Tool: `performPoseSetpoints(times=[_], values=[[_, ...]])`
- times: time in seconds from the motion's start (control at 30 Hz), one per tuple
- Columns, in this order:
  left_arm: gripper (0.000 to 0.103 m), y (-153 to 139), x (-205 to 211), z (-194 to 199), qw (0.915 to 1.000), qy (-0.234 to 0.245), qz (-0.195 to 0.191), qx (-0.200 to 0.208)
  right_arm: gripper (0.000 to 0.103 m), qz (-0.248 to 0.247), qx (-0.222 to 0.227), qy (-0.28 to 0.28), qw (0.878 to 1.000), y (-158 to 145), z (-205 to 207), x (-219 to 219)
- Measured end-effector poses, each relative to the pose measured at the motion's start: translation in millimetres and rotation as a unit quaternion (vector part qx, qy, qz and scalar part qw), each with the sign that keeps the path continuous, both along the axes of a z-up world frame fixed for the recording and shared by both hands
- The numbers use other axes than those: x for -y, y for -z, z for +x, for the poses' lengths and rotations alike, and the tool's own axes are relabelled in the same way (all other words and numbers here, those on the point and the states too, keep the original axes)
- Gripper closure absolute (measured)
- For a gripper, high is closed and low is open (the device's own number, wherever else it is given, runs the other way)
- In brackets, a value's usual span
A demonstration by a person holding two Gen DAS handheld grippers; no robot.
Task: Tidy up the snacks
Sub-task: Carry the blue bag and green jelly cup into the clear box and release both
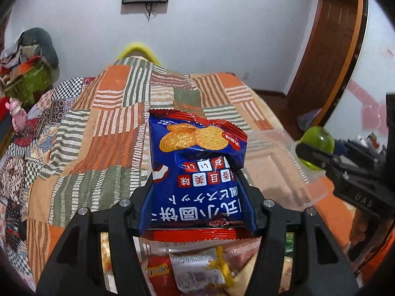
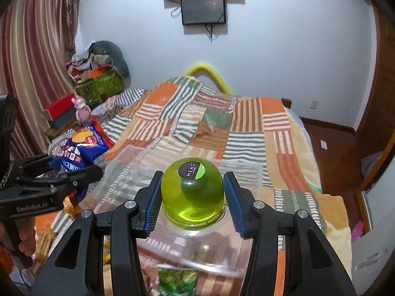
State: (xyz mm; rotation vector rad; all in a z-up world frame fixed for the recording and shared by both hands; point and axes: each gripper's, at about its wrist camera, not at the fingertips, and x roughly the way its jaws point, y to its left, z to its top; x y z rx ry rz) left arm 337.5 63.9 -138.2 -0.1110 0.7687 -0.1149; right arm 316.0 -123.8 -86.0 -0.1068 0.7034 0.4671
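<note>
Left claw (image 1: 197,192) pinching blue crinkly plastic bag of round crackers (image 1: 197,162), up over patchwork bed blanket (image 1: 103,123) | right claw (image 2: 192,197) pinching round green see-through jelly cup (image 2: 193,192), over clear plastic tray (image 2: 123,170) near the bed's front edge

The round black and green sticker (image 2: 192,170) on top of the green jelly cup (image 2: 193,194) reads "MENG". The side of the left gripper (image 2: 33,206) bears the raised word "GenRobot.AI". The body of the right gripper (image 1: 363,201) shows the letters "DAS". The blue snack bag (image 1: 197,172) carries upside-down East Asian characters, among them "小圆饼" and white squares with "香", "目" and "美".
</note>
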Motion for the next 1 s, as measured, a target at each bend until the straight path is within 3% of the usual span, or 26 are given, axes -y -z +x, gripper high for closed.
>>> performPoseSetpoints(times=[0.33,0.67,0.83,1.0], values=[[0.045,30,12,34,0.9985,0.028,0.009,-0.046,0.058,-0.037,-0.061,-0.022,0.997,25,28,-5],[0.044,43,18,37,0.9951,0.04,0.024,-0.087,0.058,-0.063,-0.099,-0.049,0.992,39,32,-6],[0.042,31,17,31,0.9959,0.024,0.036,-0.08,0.058,-0.041,-0.092,-0.049,0.994,26,29,-1],[0.03,3,8,14,0.9984,0.014,0.022,-0.049,0.053,-0.036,-0.063,-0.051,0.996,6,16,0]])
